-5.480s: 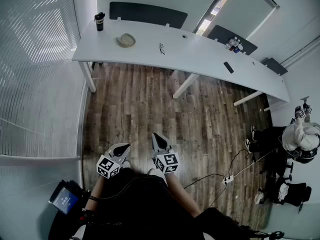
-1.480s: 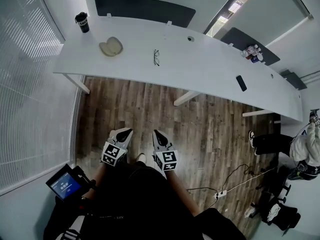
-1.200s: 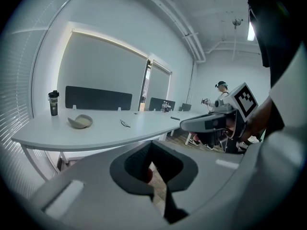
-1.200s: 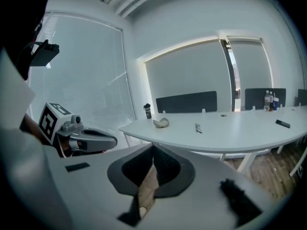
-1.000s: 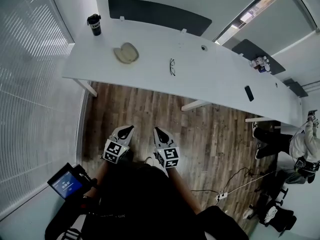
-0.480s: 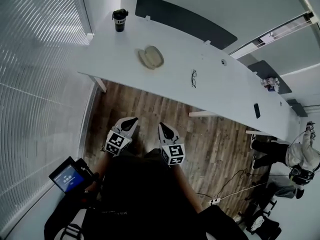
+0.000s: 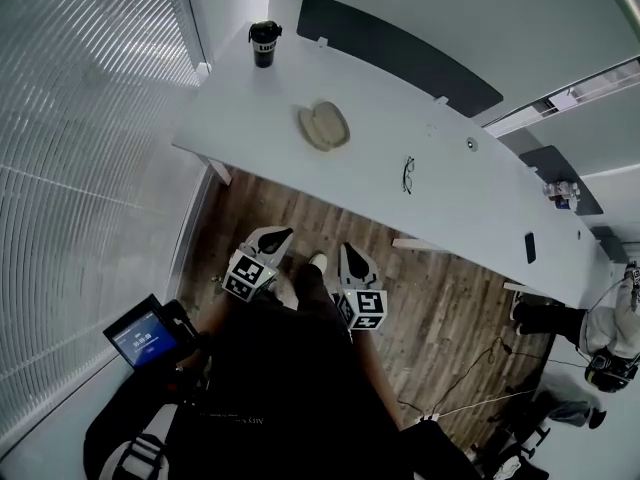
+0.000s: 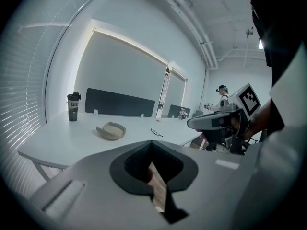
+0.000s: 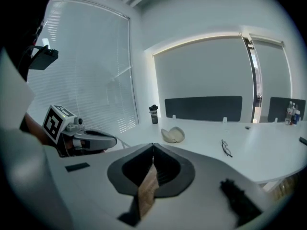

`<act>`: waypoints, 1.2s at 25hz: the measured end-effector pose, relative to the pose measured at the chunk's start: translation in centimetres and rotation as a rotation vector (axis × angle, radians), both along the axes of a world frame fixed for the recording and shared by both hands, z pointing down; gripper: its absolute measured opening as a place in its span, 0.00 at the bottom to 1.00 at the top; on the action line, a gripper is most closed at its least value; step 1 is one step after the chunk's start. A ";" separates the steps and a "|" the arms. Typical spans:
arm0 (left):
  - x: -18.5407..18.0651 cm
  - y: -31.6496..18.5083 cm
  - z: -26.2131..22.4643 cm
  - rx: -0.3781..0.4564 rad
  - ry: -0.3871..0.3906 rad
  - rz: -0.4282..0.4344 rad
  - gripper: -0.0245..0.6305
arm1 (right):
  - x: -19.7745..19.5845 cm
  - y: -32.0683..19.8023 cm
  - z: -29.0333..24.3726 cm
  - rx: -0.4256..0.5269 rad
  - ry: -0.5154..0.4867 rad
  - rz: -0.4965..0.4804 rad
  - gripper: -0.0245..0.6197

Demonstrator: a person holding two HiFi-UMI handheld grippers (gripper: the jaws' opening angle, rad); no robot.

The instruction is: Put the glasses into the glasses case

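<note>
On the table (image 7: 262, 103), glasses (image 7: 408, 174) lie apart from their case (image 7: 323, 126).

Left tongs (image 8: 152, 145) closed, empty; glasses case (image 8: 111, 130), glasses (image 8: 156, 132) on table (image 8: 57, 139).

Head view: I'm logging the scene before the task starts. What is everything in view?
table: one, white, across the upper frame
glasses case: one, beige, open, on the table's left part
glasses: one pair, dark, on the table, right of the case
cup: one, black, table's far left corner
flat device: one, black, table's right part
floor: wooden, below the table
left tool: one, grey, shut, empty, over the floor
right tool: one, grey, shut, empty, beside it
</note>
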State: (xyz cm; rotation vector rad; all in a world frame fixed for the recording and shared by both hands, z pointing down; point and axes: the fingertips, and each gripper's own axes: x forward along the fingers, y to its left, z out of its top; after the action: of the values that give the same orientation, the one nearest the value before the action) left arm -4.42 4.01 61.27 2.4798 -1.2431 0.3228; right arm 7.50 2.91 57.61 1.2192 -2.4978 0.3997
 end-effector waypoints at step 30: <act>16.3 -10.2 0.7 -0.043 -0.091 0.115 0.04 | 22.2 -12.1 6.8 -0.143 -0.038 0.209 0.05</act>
State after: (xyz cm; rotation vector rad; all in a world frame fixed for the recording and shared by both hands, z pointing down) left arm 11.90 -6.15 61.95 2.5301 -1.1173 0.4916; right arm 29.69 -9.17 64.43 1.4296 -2.3340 0.6476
